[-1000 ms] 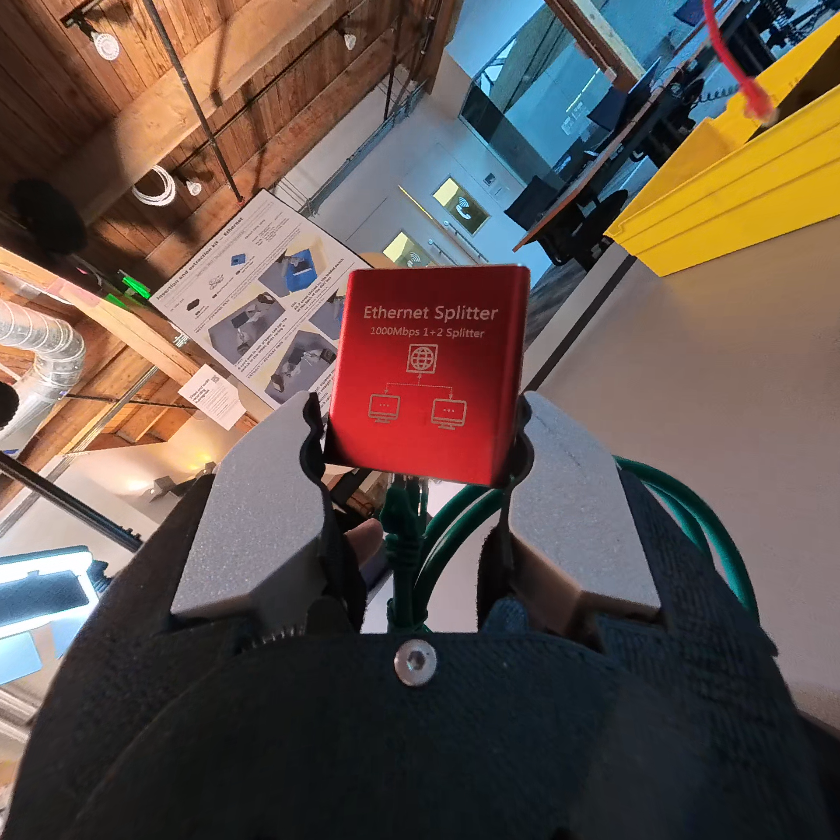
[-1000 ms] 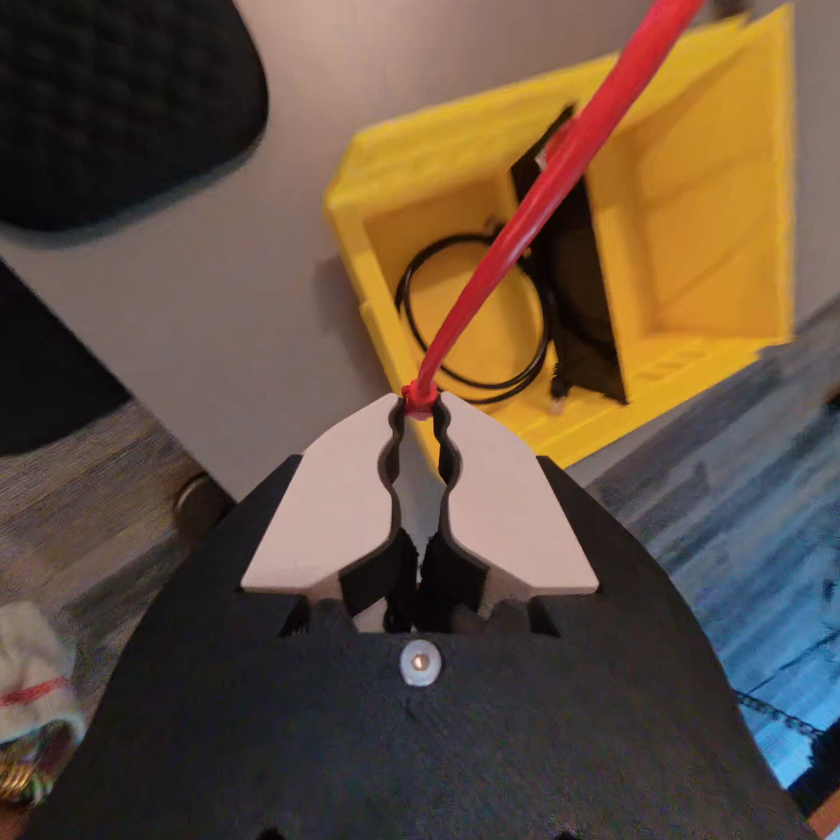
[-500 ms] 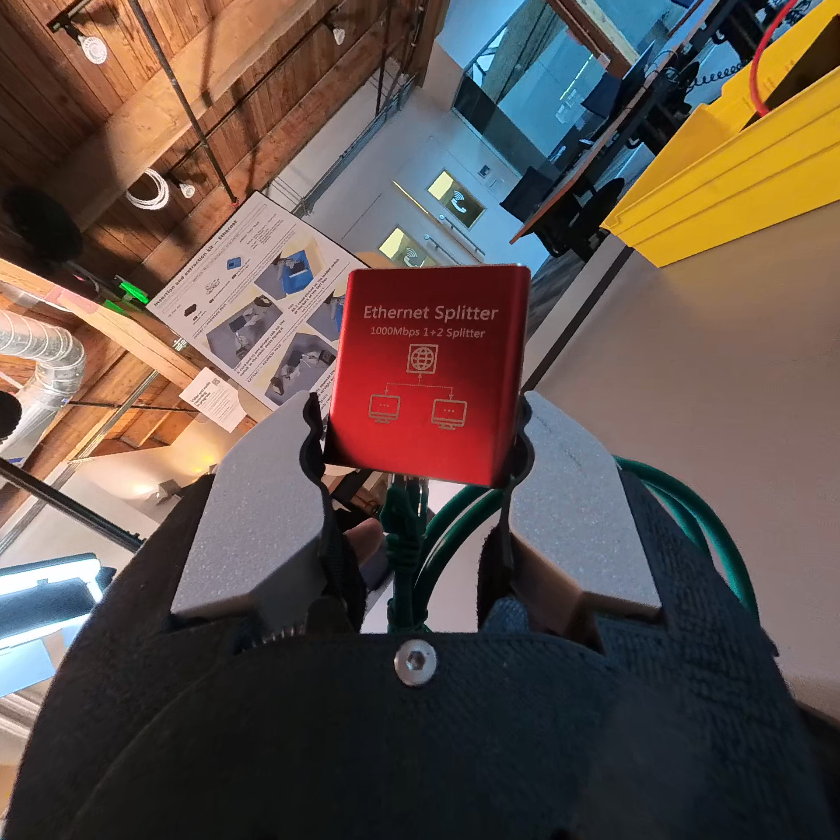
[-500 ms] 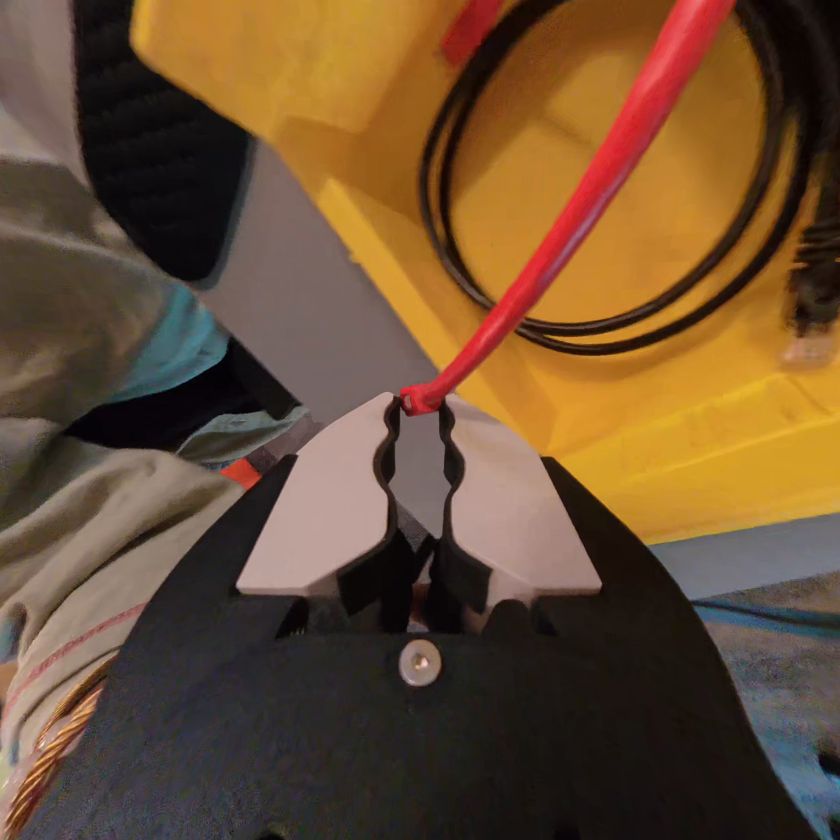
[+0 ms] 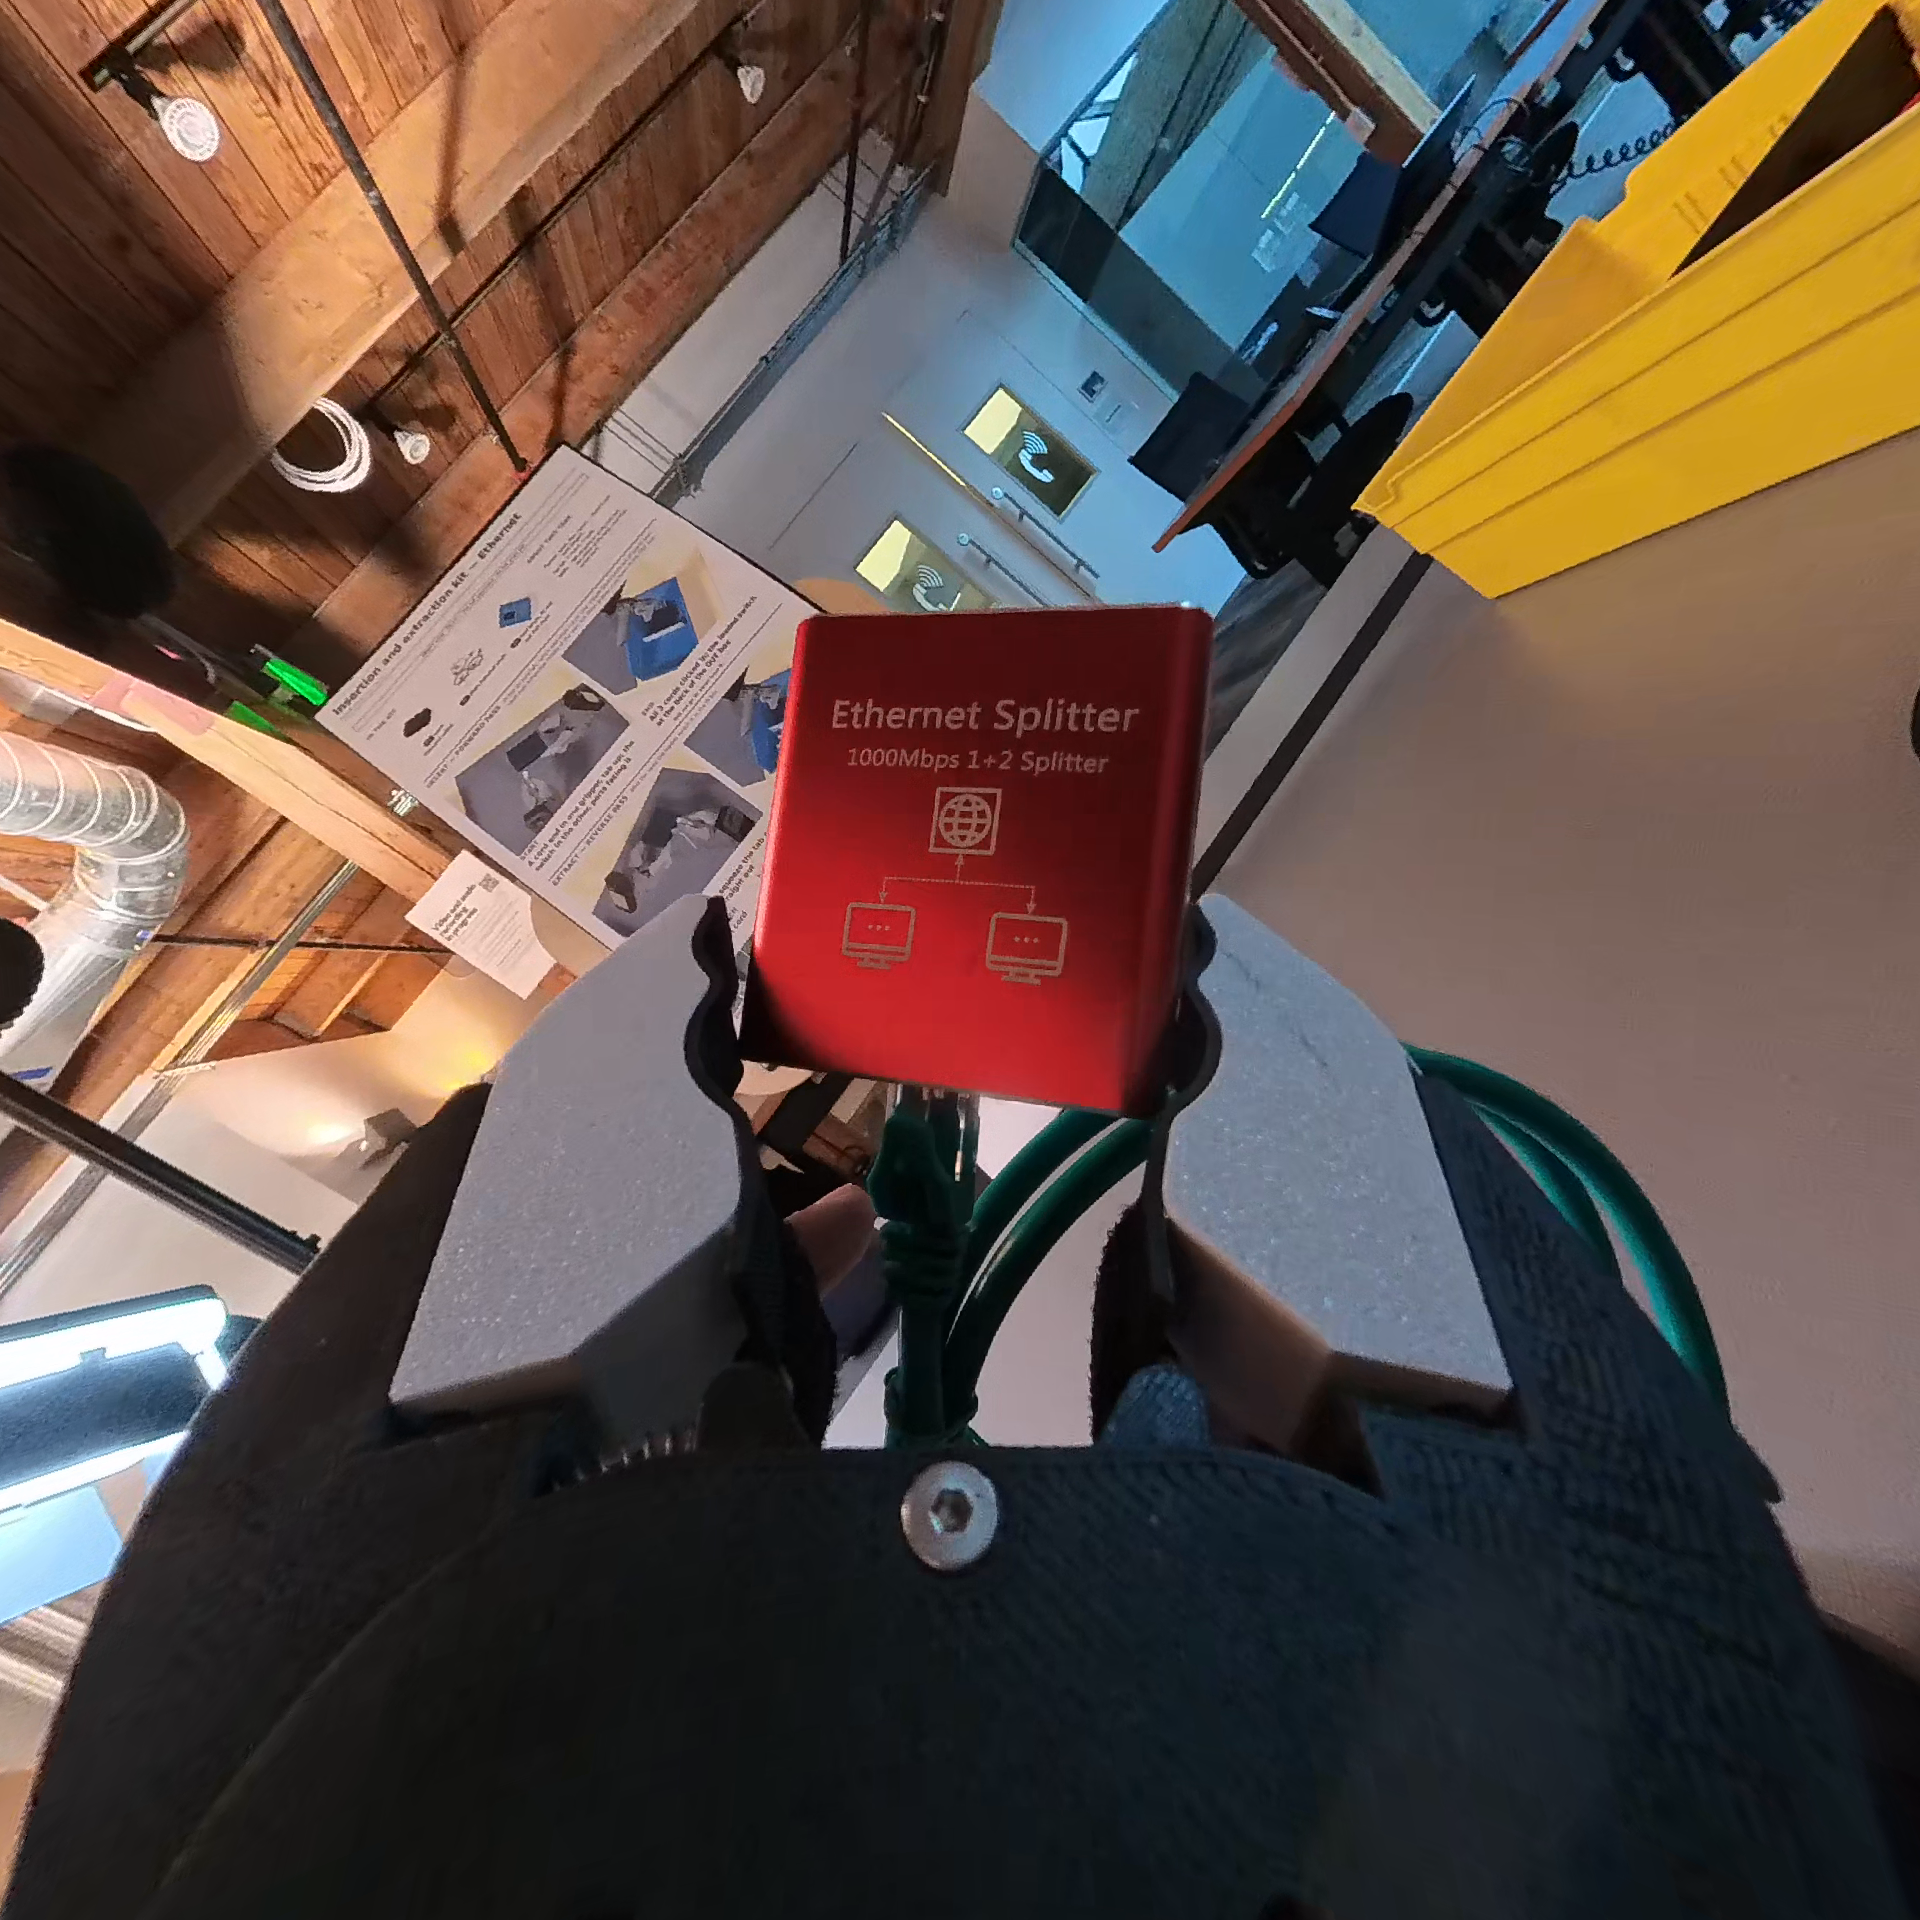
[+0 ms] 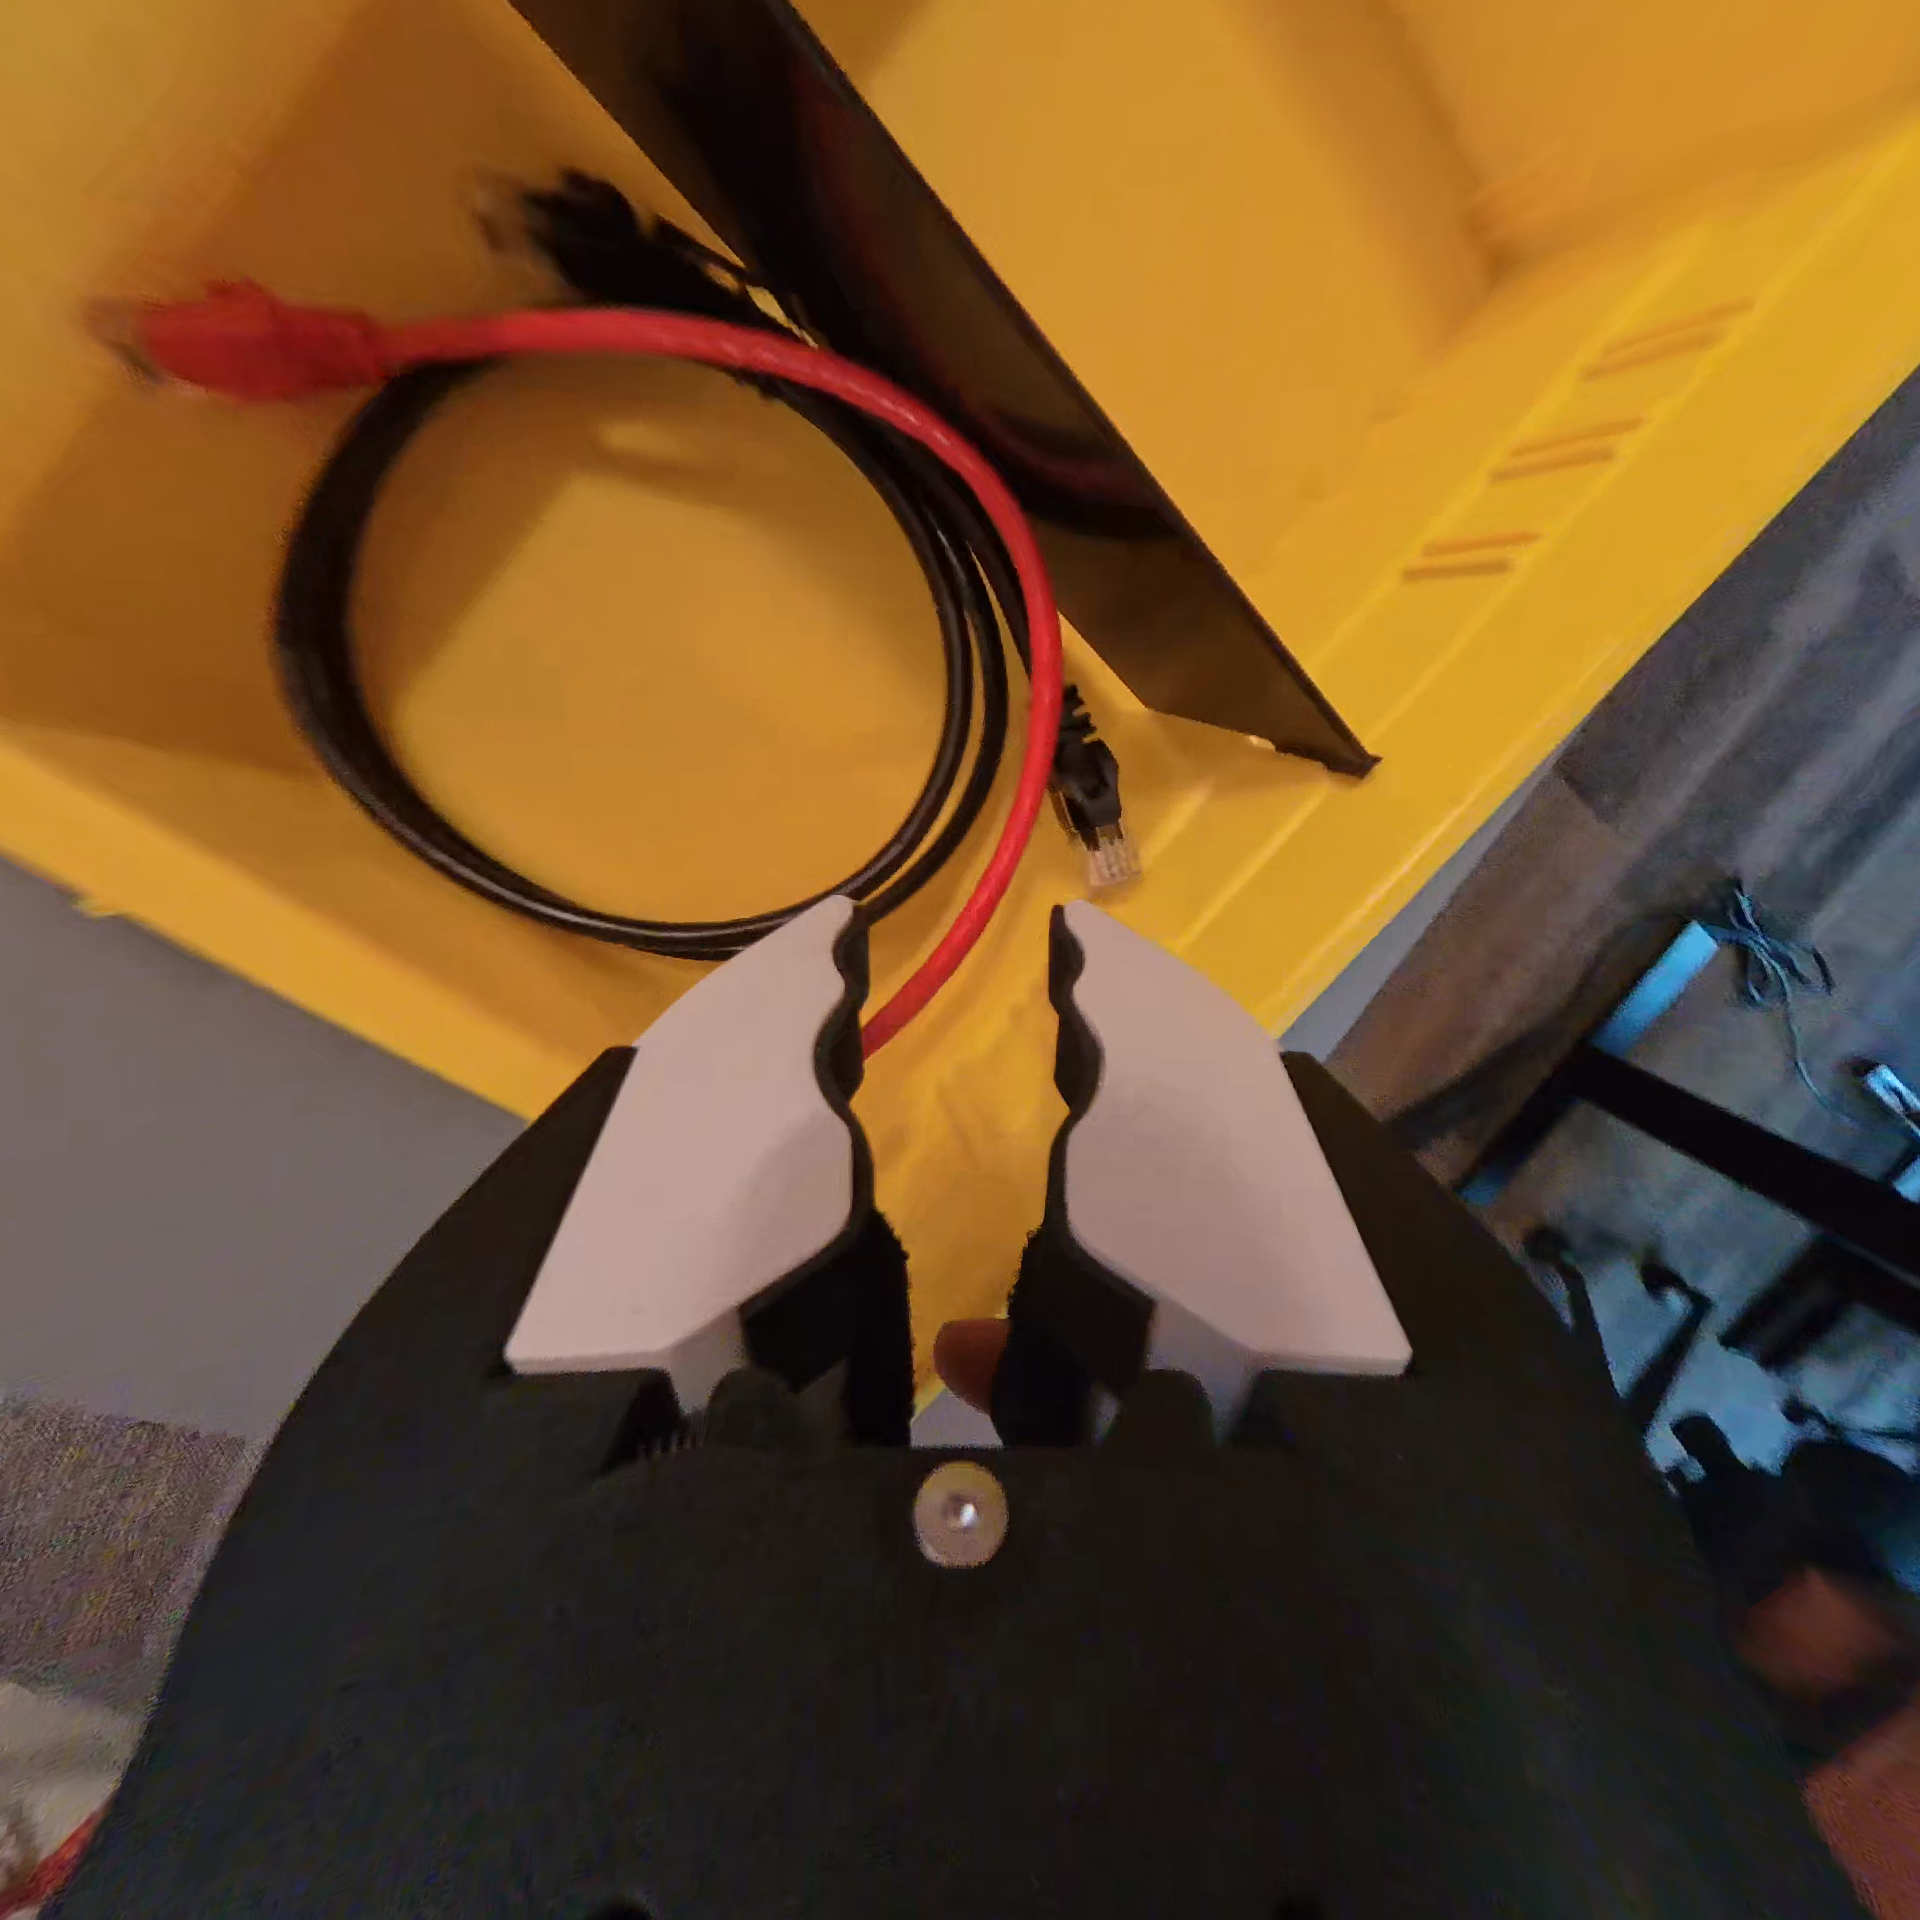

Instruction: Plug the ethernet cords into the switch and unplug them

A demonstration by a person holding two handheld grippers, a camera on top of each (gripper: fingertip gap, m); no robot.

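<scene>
Bin [image 6: 1558, 436] of yellow plastic below the right gripper [image 6: 951, 920], jaws parted and empty. Thin red ethernet cord [image 6: 1023, 623] curving inside the bin from between the fingertips away to its plug at far left, beside a coiled black cord [image 6: 343, 717]. Left gripper [image 5: 961, 997], well apart from the bin over a grey tabletop [image 5: 1558, 935], clamped on a red metal splitter box [image 5: 982, 862] with a green cord [image 5: 920, 1195] plugged in underneath.

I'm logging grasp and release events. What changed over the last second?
The right gripper opened and let go of the red cord, which now lies in the yellow bin over the coiled black cord. The left gripper stays shut on the red switch, green cord still plugged in.
</scene>
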